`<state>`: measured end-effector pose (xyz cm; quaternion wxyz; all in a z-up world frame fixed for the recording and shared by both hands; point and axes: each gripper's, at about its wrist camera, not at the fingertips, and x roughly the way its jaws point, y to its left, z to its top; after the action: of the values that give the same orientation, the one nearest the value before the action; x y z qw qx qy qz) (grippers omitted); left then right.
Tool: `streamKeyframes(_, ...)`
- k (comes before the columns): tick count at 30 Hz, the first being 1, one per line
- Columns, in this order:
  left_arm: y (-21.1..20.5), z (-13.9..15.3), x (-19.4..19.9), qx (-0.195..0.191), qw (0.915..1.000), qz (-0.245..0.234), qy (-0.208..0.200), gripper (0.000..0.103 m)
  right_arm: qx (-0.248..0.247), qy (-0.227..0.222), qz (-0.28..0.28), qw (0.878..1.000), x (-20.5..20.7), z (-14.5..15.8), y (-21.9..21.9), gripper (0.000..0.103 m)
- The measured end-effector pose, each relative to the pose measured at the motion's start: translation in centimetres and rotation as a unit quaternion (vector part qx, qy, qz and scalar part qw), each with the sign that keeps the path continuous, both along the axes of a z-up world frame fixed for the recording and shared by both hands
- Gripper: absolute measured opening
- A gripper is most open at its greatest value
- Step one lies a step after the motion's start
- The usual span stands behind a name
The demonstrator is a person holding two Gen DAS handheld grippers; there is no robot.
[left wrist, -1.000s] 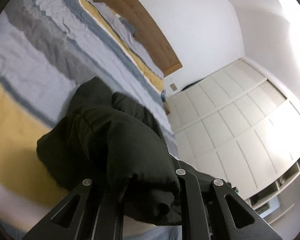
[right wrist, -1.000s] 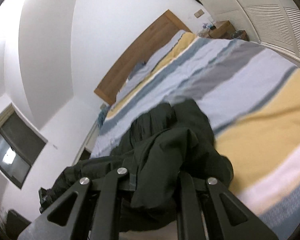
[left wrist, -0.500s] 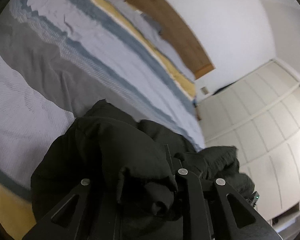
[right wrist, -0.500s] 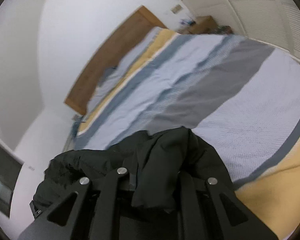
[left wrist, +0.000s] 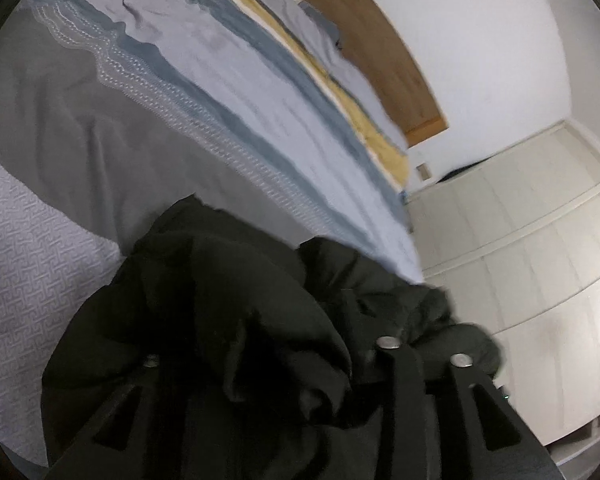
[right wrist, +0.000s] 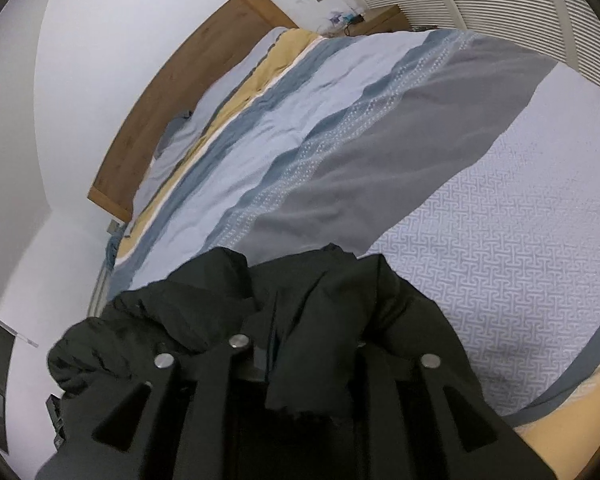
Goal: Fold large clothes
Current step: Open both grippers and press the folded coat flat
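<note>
Since the earlier frames both grippers have carried the black padded jacket (left wrist: 228, 320) forward and lower over the striped bedspread (left wrist: 100, 128): the yellow band that lay under it before now shows only at the near edge in the right wrist view, and the jacket's leading folds sit against the grey band and the pale patterned band beside it. The left gripper (left wrist: 268, 364) has its jaws opening, with bunched jacket cloth still between them and heaped over the left finger; whether the pads still press on it cannot be told. The right gripper (right wrist: 296, 348) is opening too, a fold of the jacket (right wrist: 312, 312) hanging down through the gap between its fingers; its hold on that cloth likewise cannot be told. Beyond the bedspread (right wrist: 380, 128), at its far end, stands the wooden headboard (right wrist: 188, 92) with a pale pillow (right wrist: 180, 140) against it. To the bedspread's side in the left wrist view is a white panelled wardrobe (left wrist: 520, 264).
</note>
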<state>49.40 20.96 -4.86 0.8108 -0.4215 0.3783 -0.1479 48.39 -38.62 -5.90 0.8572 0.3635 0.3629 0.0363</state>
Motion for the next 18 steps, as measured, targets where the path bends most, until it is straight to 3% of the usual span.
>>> streamKeyframes(1,0.4,0.3,-0.1,-0.014,0.9999,0.006,-0.006,0.052,0.006,-0.007,0.003,1.000,-0.2,0.1,-0.1,0.034)
streamKeyframes(3,1.3,1.7,-0.4,-0.038,0.9988,0.023,-0.021,0.082,0.022,-0.025,0.002,0.999,-0.5,0.8,-0.5,0.050)
streamKeyframes(5,1.9,3.2,-0.7,-0.024,0.9984,0.042,-0.031,0.090,0.037,-0.036,0.005,0.999,-0.6,1.8,-0.9,0.060)
streamKeyframes(7,2.5,4.8,-1.0,-0.012,0.9981,0.049,-0.034,0.092,0.032,-0.038,-0.001,0.999,-0.9,2.8,-1.1,0.078)
streamKeyframes(11,2.9,7.3,-2.5,0.030,0.9975,0.054,-0.035,0.092,0.035,-0.051,-0.024,0.998,-1.9,5.0,-2.3,0.081)
streamKeyframes(15,1.8,9.4,-5.0,0.098,0.9932,0.051,-0.036,0.092,0.021,-0.059,-0.021,0.998,-3.9,7.3,-2.3,0.081)
streamKeyframes(18,0.0,10.0,-7.4,0.161,0.9858,0.032,-0.038,0.092,-0.025,-0.066,0.006,0.997,-5.9,9.1,-0.5,0.081)
